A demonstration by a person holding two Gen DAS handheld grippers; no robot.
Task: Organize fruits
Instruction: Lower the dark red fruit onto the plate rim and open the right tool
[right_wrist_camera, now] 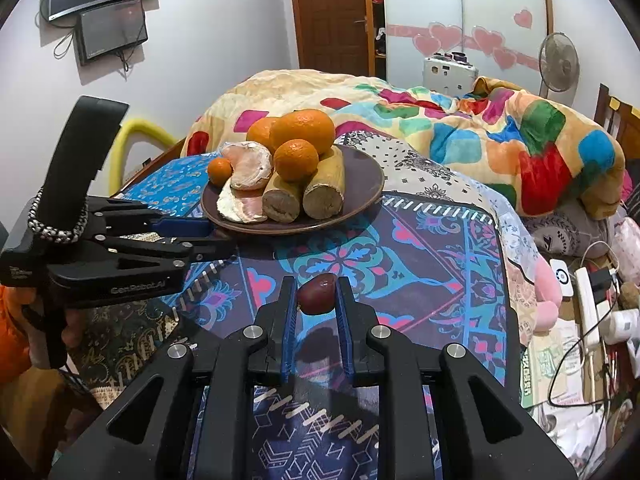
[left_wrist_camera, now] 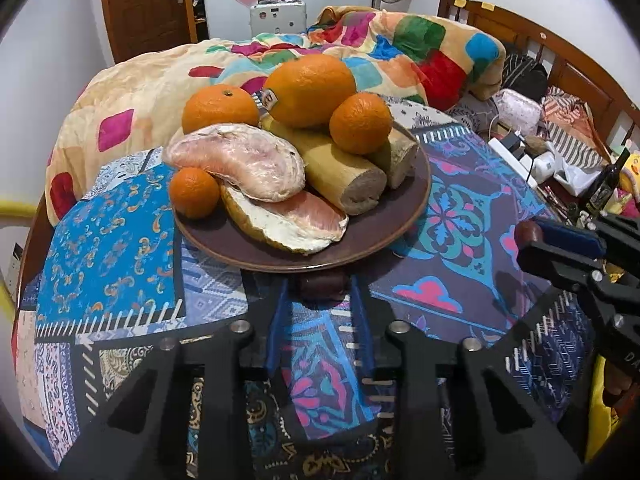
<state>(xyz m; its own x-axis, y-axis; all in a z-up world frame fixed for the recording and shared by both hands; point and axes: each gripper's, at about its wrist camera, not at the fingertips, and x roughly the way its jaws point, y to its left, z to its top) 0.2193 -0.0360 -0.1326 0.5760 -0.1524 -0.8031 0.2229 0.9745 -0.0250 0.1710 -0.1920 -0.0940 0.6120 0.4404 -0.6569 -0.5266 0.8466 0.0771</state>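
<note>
Right wrist view shows your right gripper [right_wrist_camera: 317, 300] with its jaws closed narrow on a small dark red fruit [right_wrist_camera: 316, 299], held just above the patterned cloth [right_wrist_camera: 440, 248] on the bed, short of the brown plate [right_wrist_camera: 366, 184]. Your left gripper [left_wrist_camera: 320, 284] also holds a dark red fruit [left_wrist_camera: 321, 285] between narrow jaws, right at the plate's near rim. The plate already carries oranges [left_wrist_camera: 310, 90], pomelo pieces [left_wrist_camera: 248, 162] and two tan stalk sections [left_wrist_camera: 344, 176], so you seem to be in the placing step, bringing the last small fruits to the pile. Next, you need to lift each fruit over the rim and find a bare patch of plate. Free space looks tight near the front; release gently so the round fruit does not roll off.
</note>
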